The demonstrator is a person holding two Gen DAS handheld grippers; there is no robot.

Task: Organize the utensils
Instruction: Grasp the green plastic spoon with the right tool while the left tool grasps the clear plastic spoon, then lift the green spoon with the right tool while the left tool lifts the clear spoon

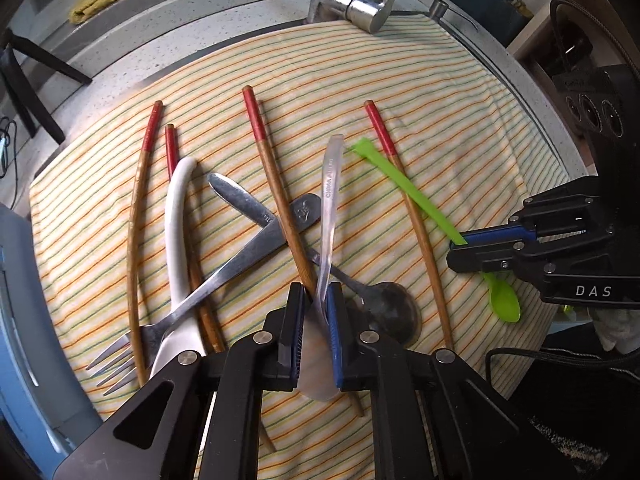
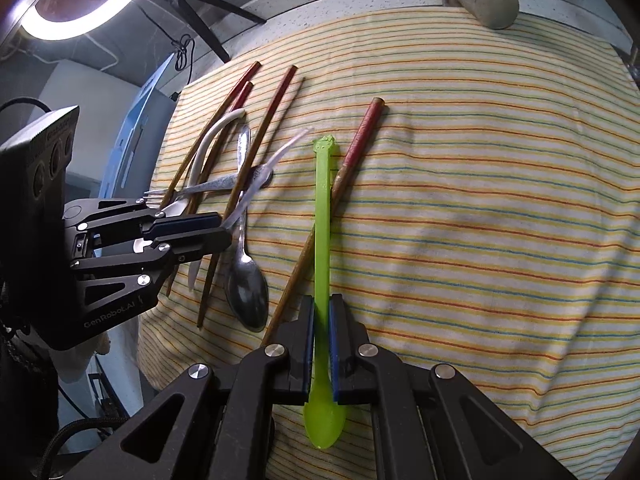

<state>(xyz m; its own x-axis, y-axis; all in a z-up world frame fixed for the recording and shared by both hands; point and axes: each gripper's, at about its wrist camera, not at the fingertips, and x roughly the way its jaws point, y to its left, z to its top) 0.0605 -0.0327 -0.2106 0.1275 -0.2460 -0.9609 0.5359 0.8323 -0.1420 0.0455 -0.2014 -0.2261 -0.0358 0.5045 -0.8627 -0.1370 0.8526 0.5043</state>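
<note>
My left gripper (image 1: 316,288) is shut on a clear plastic spoon (image 1: 330,208), its pads pressing just above the bowl and the handle pointing away. A red-tipped chopstick (image 1: 276,184) runs underneath that gripper. My right gripper (image 2: 322,300) is shut on the neck of a green plastic spoon (image 2: 322,208), whose bowl shows below the pads. In the left wrist view, the right gripper (image 1: 452,254) holds the green spoon (image 1: 400,182) at the right. In the right wrist view, the left gripper (image 2: 226,229) holds the clear spoon (image 2: 264,176) at the left.
A striped cloth (image 1: 460,120) covers the counter. On it lie a white ceramic spoon (image 1: 178,232), a metal fork (image 1: 224,276), a metal spoon (image 2: 246,284) and several red-tipped chopsticks, crossed in a pile. A chrome tap (image 1: 356,4) stands at the far edge.
</note>
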